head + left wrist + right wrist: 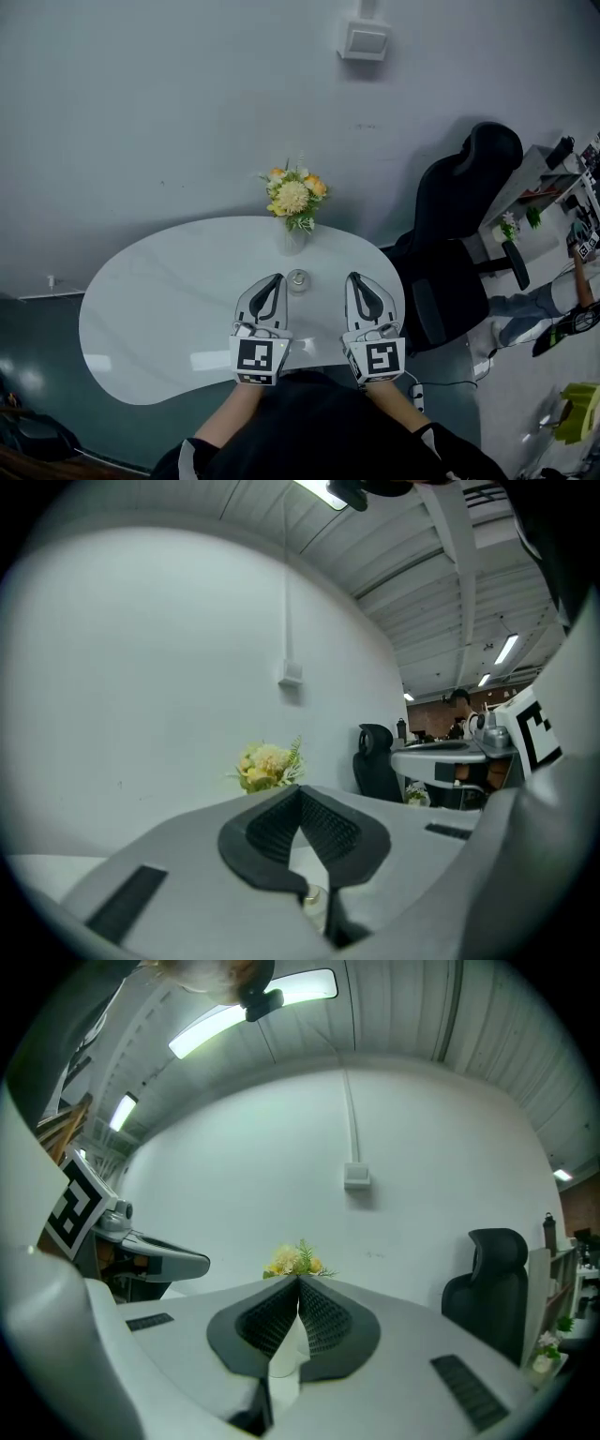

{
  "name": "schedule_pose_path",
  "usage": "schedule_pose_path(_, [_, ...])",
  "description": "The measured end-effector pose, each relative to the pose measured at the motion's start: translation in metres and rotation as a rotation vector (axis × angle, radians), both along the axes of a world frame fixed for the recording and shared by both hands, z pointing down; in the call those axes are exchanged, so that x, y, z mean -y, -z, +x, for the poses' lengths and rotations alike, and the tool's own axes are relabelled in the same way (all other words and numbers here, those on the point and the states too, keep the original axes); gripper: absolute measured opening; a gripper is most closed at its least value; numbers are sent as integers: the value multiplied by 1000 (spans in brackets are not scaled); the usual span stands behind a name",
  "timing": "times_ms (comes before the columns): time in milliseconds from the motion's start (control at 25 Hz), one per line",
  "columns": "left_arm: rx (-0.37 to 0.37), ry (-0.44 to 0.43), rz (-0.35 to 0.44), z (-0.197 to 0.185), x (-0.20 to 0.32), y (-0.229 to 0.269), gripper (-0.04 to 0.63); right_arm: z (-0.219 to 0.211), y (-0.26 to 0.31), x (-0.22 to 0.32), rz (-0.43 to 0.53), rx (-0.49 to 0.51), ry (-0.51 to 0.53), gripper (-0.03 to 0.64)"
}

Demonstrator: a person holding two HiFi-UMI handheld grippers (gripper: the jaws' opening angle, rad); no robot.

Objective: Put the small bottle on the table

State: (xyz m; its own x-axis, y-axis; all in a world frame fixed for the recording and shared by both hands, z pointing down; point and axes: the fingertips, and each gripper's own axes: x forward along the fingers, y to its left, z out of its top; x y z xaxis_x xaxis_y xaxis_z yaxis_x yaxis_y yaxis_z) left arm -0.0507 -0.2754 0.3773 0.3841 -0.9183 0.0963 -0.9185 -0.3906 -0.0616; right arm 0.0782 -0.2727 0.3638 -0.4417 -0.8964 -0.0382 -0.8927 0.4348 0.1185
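Head view: your small bottle (298, 280) stands upright on the white table (159, 300), just in front of the flower vase (294, 236).
Left gripper (277, 279): fingers pressed together, holding nothing, front-left of the vase.
Right gripper (353, 278): fingers pressed together, holding nothing, front-right of the vase.

One small bottle (298, 279), one flower vase (294, 238), one table (159, 300) (white), two hand-held grippers (275, 280) (355, 279).

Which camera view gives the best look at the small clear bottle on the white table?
The head view: the small clear bottle stands whole and uncovered on the white rounded table. The left gripper view shows only a sliver below the shut jaws, probably the bottle's top. In the right gripper view I cannot make it out.
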Motion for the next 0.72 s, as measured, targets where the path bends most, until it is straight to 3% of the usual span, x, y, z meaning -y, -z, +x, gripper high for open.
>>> schedule_pose_path(720, [-30, 37, 28, 0, -8, 16, 8, 14, 10, -3, 2, 10, 20, 21])
